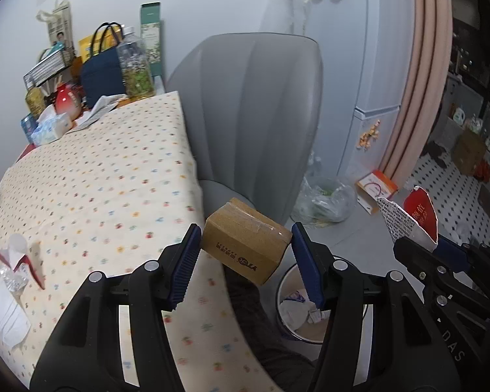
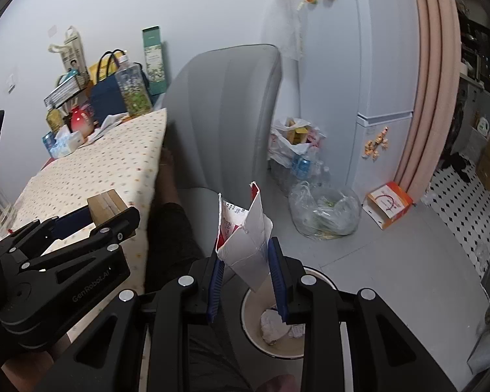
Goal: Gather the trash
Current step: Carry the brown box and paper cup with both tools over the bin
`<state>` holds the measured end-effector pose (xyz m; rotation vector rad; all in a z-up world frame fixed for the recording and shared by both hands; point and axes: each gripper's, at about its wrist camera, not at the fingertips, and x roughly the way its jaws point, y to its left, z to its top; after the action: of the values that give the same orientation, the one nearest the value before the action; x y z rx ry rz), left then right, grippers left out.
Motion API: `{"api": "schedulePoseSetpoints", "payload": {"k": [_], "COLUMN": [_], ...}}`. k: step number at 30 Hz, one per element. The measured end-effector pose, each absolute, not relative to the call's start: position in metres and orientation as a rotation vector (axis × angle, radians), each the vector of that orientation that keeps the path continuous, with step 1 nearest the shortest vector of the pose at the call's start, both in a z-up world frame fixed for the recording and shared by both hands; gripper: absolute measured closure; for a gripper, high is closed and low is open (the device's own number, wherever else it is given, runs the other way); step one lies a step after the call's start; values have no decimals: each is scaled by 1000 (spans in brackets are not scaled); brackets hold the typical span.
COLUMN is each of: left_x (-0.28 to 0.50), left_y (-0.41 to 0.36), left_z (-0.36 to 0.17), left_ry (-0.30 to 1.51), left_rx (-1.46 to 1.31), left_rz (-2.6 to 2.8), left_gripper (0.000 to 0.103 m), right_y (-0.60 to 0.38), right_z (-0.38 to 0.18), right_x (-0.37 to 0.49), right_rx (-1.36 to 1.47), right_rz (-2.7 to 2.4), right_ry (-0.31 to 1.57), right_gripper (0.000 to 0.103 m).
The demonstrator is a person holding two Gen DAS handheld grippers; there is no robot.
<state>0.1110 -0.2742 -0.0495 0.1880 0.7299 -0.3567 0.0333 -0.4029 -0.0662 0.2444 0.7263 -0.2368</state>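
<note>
My left gripper (image 1: 245, 245) is shut on a small brown cardboard box (image 1: 245, 240), held in the air just past the table edge, above and left of the white trash bin (image 1: 285, 282). My right gripper (image 2: 246, 261) is shut on a torn red-and-white paper carton (image 2: 245, 235), held over the same bin (image 2: 250, 297), which holds crumpled paper. The right gripper and its carton (image 1: 408, 219) show at the right of the left wrist view. The left gripper with the box (image 2: 106, 207) shows at the left of the right wrist view. A crushed bottle and paper scraps (image 1: 11, 277) lie on the table.
The table with a dotted cloth (image 1: 107, 176) is at left, cluttered at its far end with bags, bottles and tissues (image 1: 55, 127). A grey chair (image 1: 254, 114) stands behind the bin. A clear plastic bag (image 2: 325, 214), an orange box (image 2: 388, 204) and a fridge (image 2: 385, 65) are at right.
</note>
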Motion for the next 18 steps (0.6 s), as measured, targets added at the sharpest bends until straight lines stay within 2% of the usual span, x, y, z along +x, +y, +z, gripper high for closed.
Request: {"api": "schedulePoseSetpoints", "payload": {"k": [18], "left_x": [117], "left_y": [-305], "left_z": [-69], "left_ry": [776], "left_rx": [234], "left_rz": [-374], "left_gripper": [46], "right_y": [-453], "right_z": [-105], "right_x": [40], "right_rx": [328], "right_rz": [-312], "right_ry": [780], "right_gripper": [76]}}
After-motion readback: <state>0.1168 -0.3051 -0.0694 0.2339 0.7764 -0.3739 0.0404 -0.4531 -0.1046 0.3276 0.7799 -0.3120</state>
